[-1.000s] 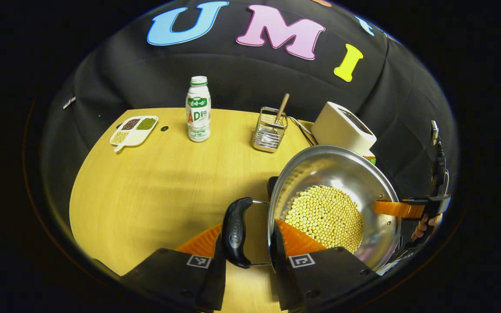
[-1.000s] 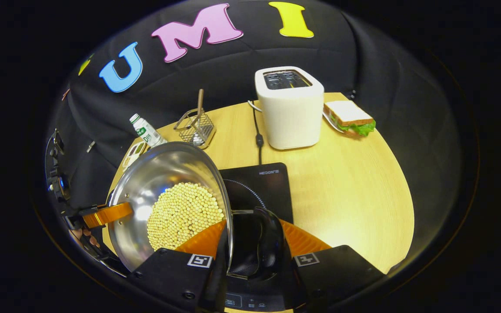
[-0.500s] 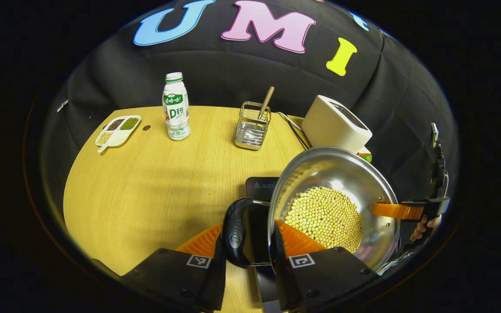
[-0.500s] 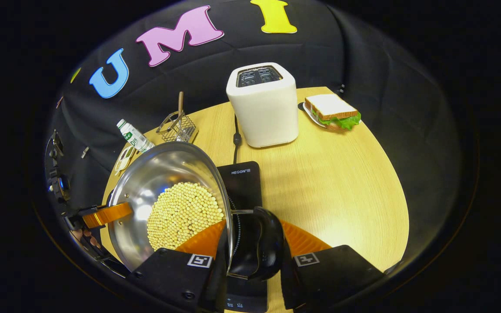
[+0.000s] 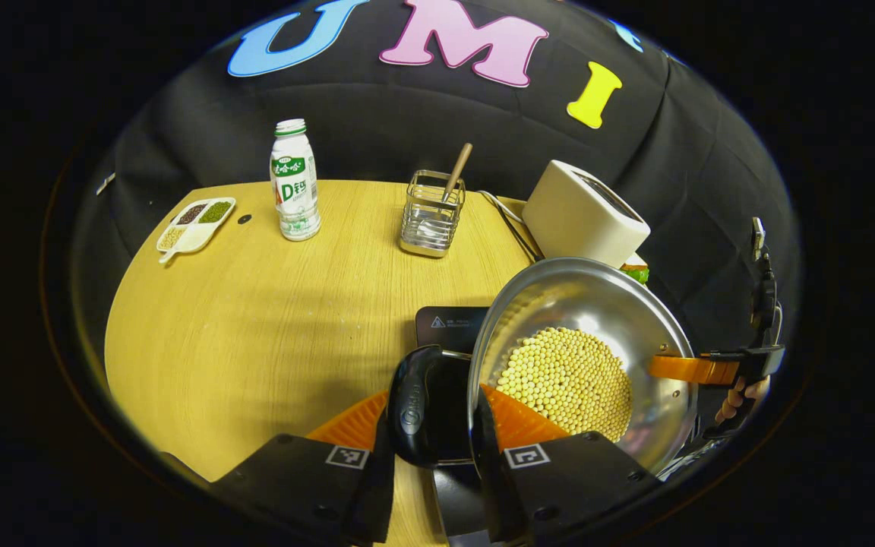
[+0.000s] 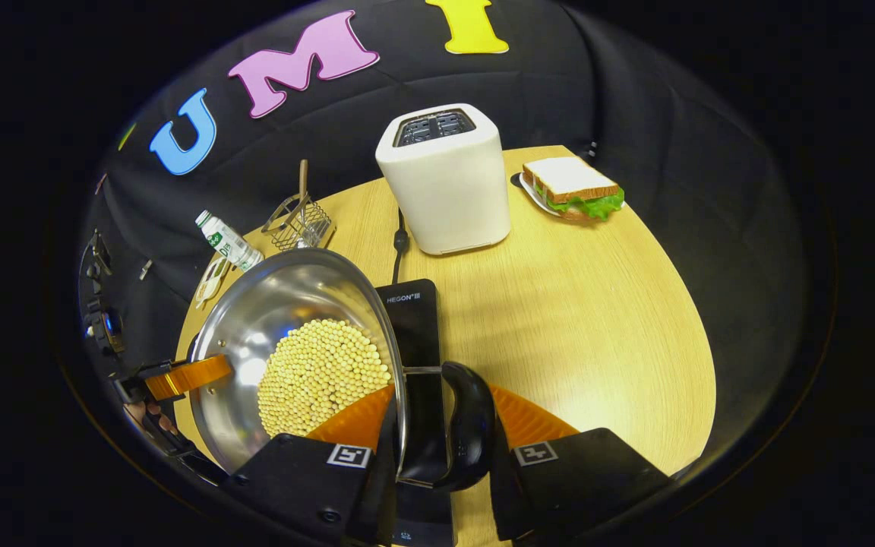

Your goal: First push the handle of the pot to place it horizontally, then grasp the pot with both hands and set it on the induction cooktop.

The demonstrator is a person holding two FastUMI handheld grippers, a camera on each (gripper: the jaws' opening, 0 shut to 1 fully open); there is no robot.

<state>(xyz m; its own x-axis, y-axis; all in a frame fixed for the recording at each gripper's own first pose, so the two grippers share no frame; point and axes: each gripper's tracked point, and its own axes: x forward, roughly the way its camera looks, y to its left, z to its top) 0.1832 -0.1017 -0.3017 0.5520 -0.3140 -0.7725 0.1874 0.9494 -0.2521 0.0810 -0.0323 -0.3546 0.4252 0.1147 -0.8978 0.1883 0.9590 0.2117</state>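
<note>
Left tool (image 5: 431, 425): I pinch the pot (image 5: 582, 357) handle (black).
Right tool (image 6: 441, 429): pinching its other handle.
Pot: above the cooktop (image 6: 415, 319).

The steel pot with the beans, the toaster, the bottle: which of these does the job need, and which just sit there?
Part of the job:
- round steel pot of yellow beans
- black induction cooktop
- left gripper and right gripper, each on a black pot handle

Just lying about:
- white toaster
- sandwich
- white bottle
- wire basket
- divided dish
</note>
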